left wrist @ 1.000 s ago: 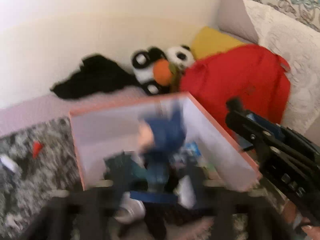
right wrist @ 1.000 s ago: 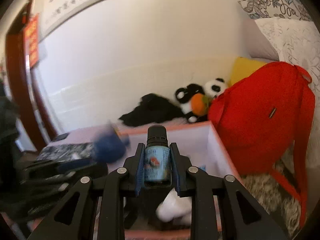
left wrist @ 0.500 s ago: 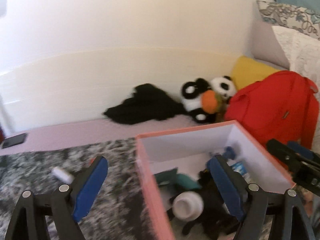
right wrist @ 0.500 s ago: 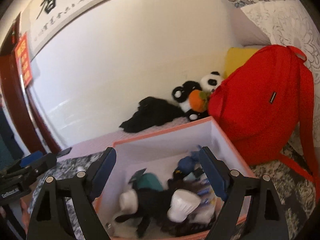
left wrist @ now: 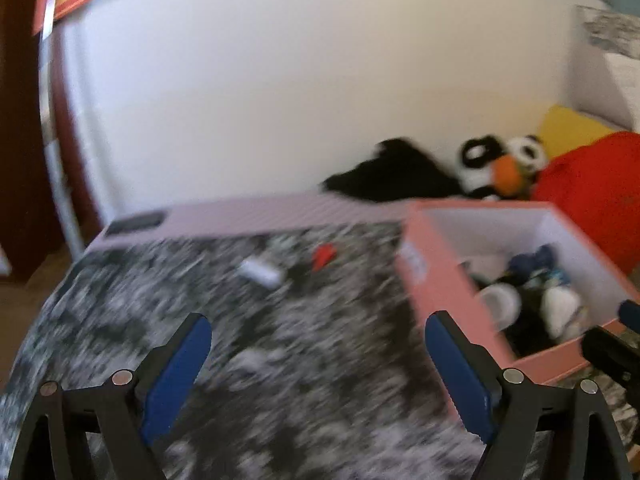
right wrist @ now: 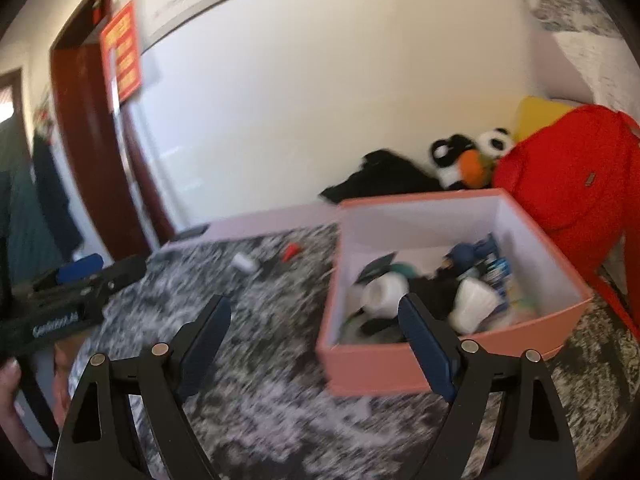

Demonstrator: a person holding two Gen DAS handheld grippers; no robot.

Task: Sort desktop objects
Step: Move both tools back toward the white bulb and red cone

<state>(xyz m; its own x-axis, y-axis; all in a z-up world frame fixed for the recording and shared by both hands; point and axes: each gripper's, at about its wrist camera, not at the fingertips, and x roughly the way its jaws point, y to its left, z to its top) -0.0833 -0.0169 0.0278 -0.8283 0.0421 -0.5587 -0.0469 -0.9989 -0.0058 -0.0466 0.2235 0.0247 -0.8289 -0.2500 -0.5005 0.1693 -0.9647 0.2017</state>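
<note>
A pink box [left wrist: 436, 280] [right wrist: 360, 364] with a white inside stands on the speckled grey cover and holds several small things, among them a blue figure [right wrist: 464, 254] and white bottles [right wrist: 386, 290]. My left gripper [left wrist: 318, 330] is open and empty, above the cover left of the box. My right gripper [right wrist: 314, 316] is open and empty, over the box's near left corner. A small white item [left wrist: 260, 272] [right wrist: 246, 263] and a small red item [left wrist: 323, 257] [right wrist: 291, 251] lie on the cover left of the box.
A red backpack [right wrist: 572, 184], a panda plush [right wrist: 472, 158], black cloth [right wrist: 380, 180] and a yellow cushion [left wrist: 568, 136] lie by the white wall. A dark phone [left wrist: 136, 222] lies on the pink sheet. A brown door [right wrist: 92, 152] stands at the left.
Both grippers let go of their loads, the left a blue figure, the right a small bottle, over the box and opened. Both views have since swung left and back from the box.
</note>
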